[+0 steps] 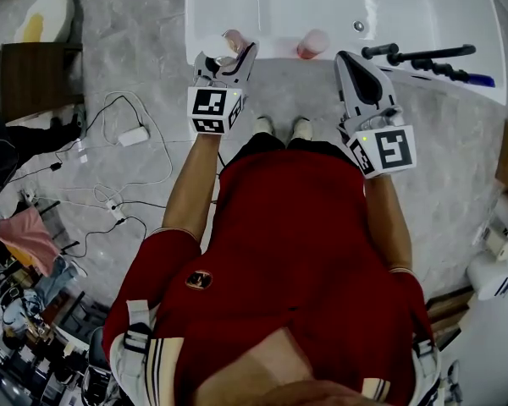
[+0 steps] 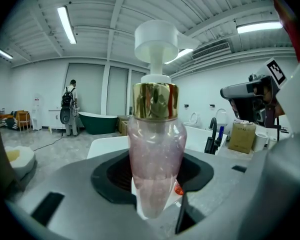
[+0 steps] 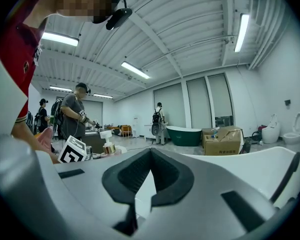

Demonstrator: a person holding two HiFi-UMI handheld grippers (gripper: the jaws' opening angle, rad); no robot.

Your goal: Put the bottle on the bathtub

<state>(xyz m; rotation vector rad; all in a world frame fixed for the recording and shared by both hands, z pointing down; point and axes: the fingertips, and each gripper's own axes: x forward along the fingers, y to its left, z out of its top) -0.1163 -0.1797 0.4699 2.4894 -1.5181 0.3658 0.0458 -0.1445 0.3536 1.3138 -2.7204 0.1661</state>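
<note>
A clear pink pump bottle with a gold collar and a white pump head stands upright between the jaws of my left gripper, which is shut on its body. In the head view, that left gripper holds the bottle at the near rim of the white bathtub. A second pink bottle stands on that rim to the right. My right gripper hovers at the rim beside it, shut, with nothing between its jaws.
A black faucet with a hand shower lies on the tub's right rim. White cables and a charger trail over the floor at left, near a dark stool. Other people and a green bathtub are in the background.
</note>
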